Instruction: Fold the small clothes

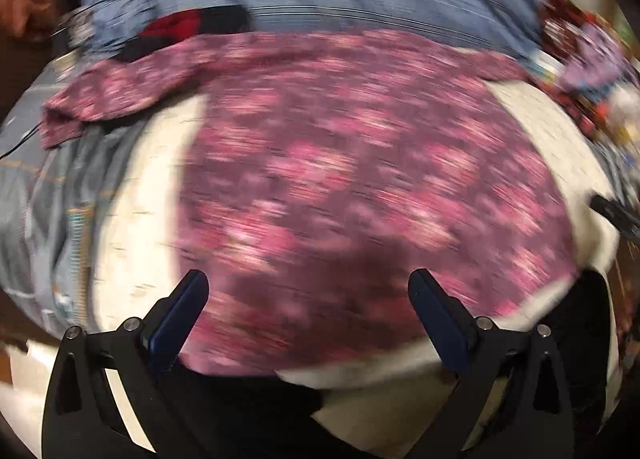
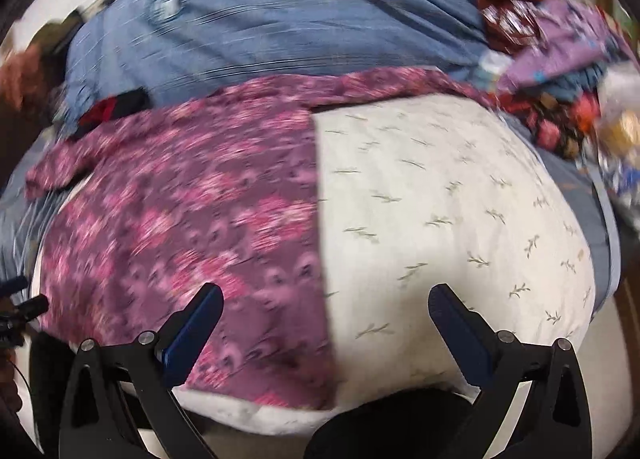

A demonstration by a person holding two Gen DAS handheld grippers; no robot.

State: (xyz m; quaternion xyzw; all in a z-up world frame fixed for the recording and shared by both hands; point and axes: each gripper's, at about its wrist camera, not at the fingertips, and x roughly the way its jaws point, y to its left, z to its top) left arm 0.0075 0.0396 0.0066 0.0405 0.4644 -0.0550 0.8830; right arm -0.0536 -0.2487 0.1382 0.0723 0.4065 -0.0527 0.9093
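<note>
A purple garment with a pink flower print (image 1: 360,179) lies spread flat on a white cushion (image 1: 148,187); both views are blurred by motion. One sleeve (image 1: 104,99) stretches out to the far left. My left gripper (image 1: 308,283) hovers open over the garment's near hem, holding nothing. In the right wrist view the same garment (image 2: 192,219) covers the cushion's left half, with a straight right edge, and the bare cushion (image 2: 440,219) shows small leaf sprigs. My right gripper (image 2: 326,295) is open above that edge, empty.
A blue blanket (image 2: 280,19) lies behind the cushion. A heap of mixed clothes (image 2: 560,59) sits at the far right. Grey-blue denim (image 1: 52,219) lies left of the cushion. A dark red and black item (image 1: 180,25) peeks out at the far left.
</note>
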